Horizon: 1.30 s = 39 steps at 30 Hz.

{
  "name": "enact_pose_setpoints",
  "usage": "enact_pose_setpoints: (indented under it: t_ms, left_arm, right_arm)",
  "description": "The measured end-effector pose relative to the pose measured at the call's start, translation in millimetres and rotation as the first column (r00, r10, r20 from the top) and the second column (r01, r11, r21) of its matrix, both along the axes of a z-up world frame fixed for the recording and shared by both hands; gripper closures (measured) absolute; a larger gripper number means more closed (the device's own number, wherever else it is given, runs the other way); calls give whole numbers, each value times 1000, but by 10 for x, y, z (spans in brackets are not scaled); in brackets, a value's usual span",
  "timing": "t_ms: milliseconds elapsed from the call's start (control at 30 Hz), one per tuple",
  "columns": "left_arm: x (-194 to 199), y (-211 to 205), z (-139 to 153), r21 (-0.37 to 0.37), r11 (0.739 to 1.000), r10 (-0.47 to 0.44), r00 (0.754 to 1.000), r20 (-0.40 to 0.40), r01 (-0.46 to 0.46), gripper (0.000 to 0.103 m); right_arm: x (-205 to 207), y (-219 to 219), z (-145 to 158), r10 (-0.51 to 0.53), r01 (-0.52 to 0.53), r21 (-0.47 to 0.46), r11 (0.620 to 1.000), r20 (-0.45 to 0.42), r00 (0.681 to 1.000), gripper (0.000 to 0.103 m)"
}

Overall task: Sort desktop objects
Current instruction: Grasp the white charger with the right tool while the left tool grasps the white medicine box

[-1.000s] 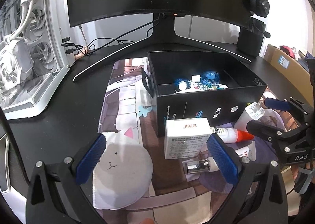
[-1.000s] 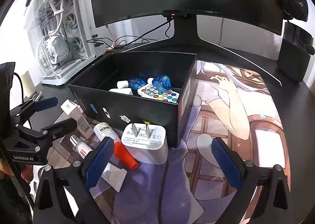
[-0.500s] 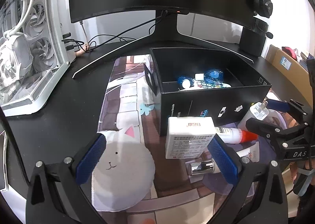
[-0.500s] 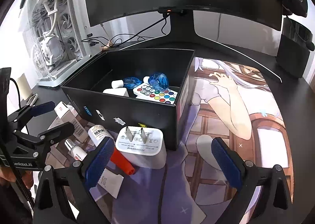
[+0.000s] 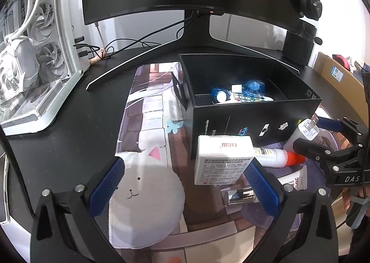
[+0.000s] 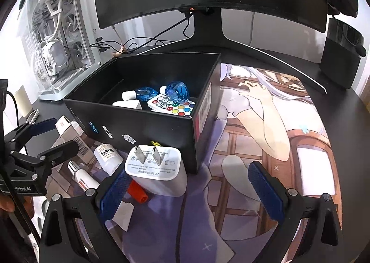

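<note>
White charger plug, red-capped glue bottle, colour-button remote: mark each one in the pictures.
white charger plug (image 6: 157,173), right wrist view, on its front face just below the two metal prongs.
red-capped glue bottle (image 5: 275,155), left wrist view, on the white body beside the red cap.
colour-button remote (image 6: 173,106), right wrist view, on its button face inside the black box.

Bright even indoor light, soft shadows, strong fisheye bending, dark vignetted corners, slight softness at edges
</note>
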<state>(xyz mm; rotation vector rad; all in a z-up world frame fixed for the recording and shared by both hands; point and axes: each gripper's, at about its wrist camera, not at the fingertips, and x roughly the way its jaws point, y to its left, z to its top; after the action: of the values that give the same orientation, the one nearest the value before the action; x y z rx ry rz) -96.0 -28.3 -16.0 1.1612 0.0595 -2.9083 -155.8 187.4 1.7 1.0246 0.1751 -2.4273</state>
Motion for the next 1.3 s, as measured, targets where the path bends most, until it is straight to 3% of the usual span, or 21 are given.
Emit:
enact_pose_setpoints:
  t_ms: [733, 1033, 1300]
  left_arm:
    - [-61, 7, -115, -4, 1000, -2, 999, 37, 3, 0]
    - [-103, -30, -206, 50, 999, 6, 997, 81, -10, 0]
    - [-106, -26, -218, 43, 999, -2, 996, 88, -2, 0]
  right_arm:
    - [-98, 51, -93, -6, 5, 26, 1000, 37, 999, 3]
    - [-115, 6, -107, 2, -5, 58, 998, 37, 999, 3]
    - [-114, -27, -121, 15, -18, 86, 996, 38, 999, 1]
